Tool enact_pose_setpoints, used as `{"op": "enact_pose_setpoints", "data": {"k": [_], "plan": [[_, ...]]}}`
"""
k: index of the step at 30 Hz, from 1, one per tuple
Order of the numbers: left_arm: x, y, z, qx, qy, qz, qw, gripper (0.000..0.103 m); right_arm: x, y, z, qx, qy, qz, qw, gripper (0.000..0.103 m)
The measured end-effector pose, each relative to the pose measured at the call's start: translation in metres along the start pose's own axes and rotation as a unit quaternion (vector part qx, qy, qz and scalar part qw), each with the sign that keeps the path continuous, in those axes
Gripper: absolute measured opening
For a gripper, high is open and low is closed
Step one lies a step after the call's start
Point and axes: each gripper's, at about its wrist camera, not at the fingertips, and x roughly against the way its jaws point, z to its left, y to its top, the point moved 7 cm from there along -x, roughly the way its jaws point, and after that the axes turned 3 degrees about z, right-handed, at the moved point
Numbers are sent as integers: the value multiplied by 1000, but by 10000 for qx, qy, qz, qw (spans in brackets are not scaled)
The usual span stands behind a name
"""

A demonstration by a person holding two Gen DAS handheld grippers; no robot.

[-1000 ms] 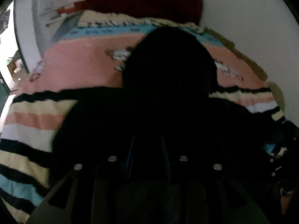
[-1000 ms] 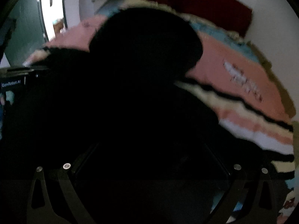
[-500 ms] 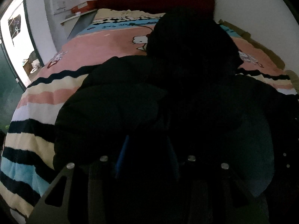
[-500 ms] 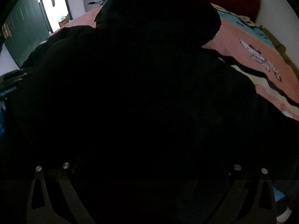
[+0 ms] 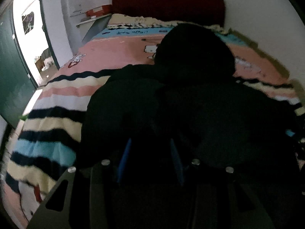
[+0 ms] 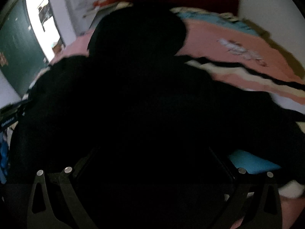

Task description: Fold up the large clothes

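- Lying spread across the striped pink, cream, blue and black bedspread point(image 5: 63, 93): a bulky black hooded jacket point(image 5: 190, 105), hood end farthest ahead of the fingers, body reaching back under them.
- Left gripper point(image 5: 150, 152): blue-edged fingers point(image 5: 124, 152) held apart, dark jacket fabric filling the gap between them; cannot tell whether clamped on it.
- Right gripper point(image 6: 152, 164): fingertips lost in the black cloth, so open or closed cannot be told; jacket point(image 6: 144, 95) covering nearly all the space ahead.
- Beyond the hood: dark red padded headboard point(image 5: 167, 3) against a white wall point(image 5: 257, 19).
- Left of the fingers, far off: dark green door point(image 5: 11, 72) beside a bright doorway point(image 5: 28, 30).
- Near the headboard's left end: small shelf with an orange-red box point(image 5: 97, 10).
- Both views blurred and dim.
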Motion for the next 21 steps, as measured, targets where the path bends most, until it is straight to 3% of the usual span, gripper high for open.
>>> {"op": "enact_pose_setpoints", "data": {"k": [6,14,17,21], "plan": [[36,-20,-11,218,-293,-92,9993,40,70,-15,-110,-1039,-867,-658,9886,103],[38,-37,-30,268,-391,86,9988,52,126,-54,-275,-2542,-1925,-831,9442,103],[33,-40,-30,320,-386,180,9986,56,129,-63,-324,-3059,-1991,-789,9277,102],[28,-46,-28,410,-408,275,9979,56,118,-79,-376,-3790,-1566,-606,9100,102]]}}
